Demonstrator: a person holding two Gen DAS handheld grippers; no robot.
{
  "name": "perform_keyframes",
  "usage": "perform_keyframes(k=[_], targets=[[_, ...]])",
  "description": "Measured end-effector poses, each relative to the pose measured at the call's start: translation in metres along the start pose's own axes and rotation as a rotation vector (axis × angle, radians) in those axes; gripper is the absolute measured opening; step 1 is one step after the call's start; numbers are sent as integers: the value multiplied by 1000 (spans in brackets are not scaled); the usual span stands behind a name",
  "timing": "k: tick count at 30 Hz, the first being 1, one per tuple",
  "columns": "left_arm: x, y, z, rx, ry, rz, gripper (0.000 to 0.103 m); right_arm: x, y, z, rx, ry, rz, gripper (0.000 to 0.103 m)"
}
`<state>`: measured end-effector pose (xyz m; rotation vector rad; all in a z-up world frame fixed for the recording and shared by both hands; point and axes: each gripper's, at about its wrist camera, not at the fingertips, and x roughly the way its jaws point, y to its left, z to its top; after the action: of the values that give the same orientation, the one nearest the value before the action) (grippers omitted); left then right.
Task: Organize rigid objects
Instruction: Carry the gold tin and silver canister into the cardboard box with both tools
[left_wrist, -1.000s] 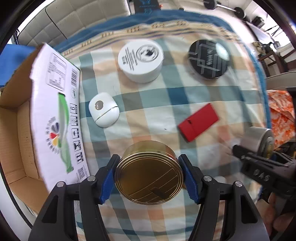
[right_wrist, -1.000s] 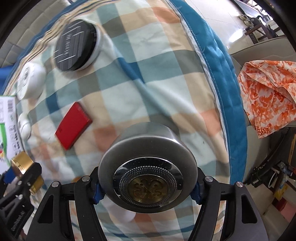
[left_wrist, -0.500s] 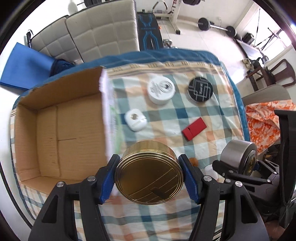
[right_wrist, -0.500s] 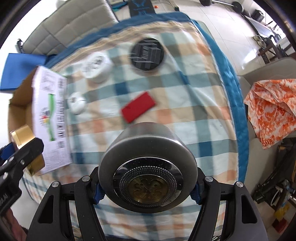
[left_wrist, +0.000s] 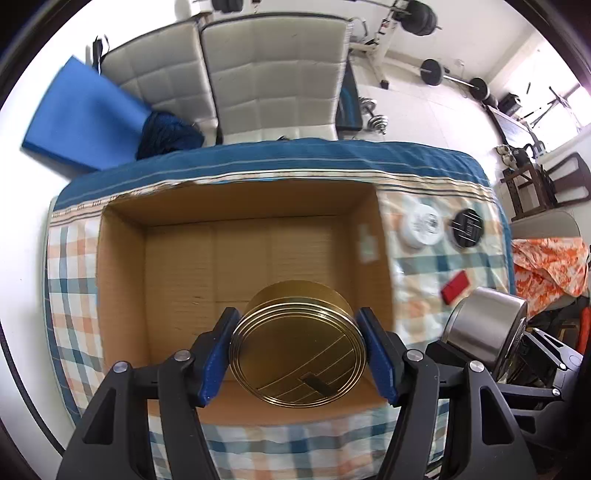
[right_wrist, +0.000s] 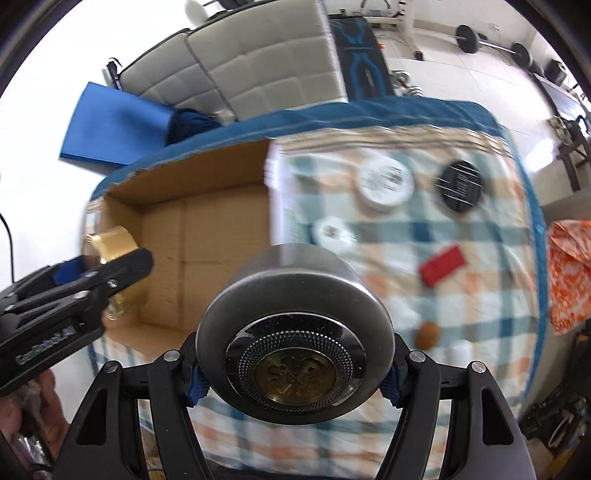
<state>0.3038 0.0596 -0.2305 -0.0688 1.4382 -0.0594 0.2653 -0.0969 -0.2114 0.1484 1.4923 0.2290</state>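
Gold tin (left_wrist: 298, 343): round, flat, polished brass-coloured metal with ringed rim and fine engraved lines on its lid; I hold it over the open box, above the near wall.
My left claw (left_wrist: 298, 349): blue pads pressed on the tin's two sides, black plastic arms with silver bolts.
Silver tin (right_wrist: 293, 349): round, brushed grey metal, with a chrome ring, a dotted band and a bronze ornament at the middle of its face; it hangs above the cloth, just right of the box.
My right claw (right_wrist: 293, 380): clamped on the silver tin's sides; blue pads barely show.
Cardboard box (left_wrist: 122, 258): plain brown corrugated board, flaps up, standing on the left part of the table.
Tablecloth (right_wrist: 476, 266): soft checked cloth in teal, orange and white, blue border.
Still on the cloth: white round tin (right_wrist: 386, 181) with printing too blurred to read, black round tin (right_wrist: 459, 185), small white rounded case (right_wrist: 332, 233), red flat box (right_wrist: 441, 265).
Writing: white lettering on my left claw's arm, blurred.
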Motion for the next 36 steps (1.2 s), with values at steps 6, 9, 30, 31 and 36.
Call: perform_keyframes(k=[6, 9, 30, 31, 36], targets=[[52, 74, 31, -100, 105, -70, 63, 50, 58, 36, -32, 28, -5, 72], [82, 100, 42, -161, 159, -118, 63, 83, 77, 51, -38, 50, -24, 72], [168, 101, 64, -165, 252, -146, 63, 213, 79, 91, 43, 144, -168, 73], [169, 100, 63, -162, 253, -141, 63, 215, 78, 91, 54, 144, -169, 73], [175, 96, 59, -155, 268, -117, 63, 225, 75, 97, 59, 151, -174, 73]])
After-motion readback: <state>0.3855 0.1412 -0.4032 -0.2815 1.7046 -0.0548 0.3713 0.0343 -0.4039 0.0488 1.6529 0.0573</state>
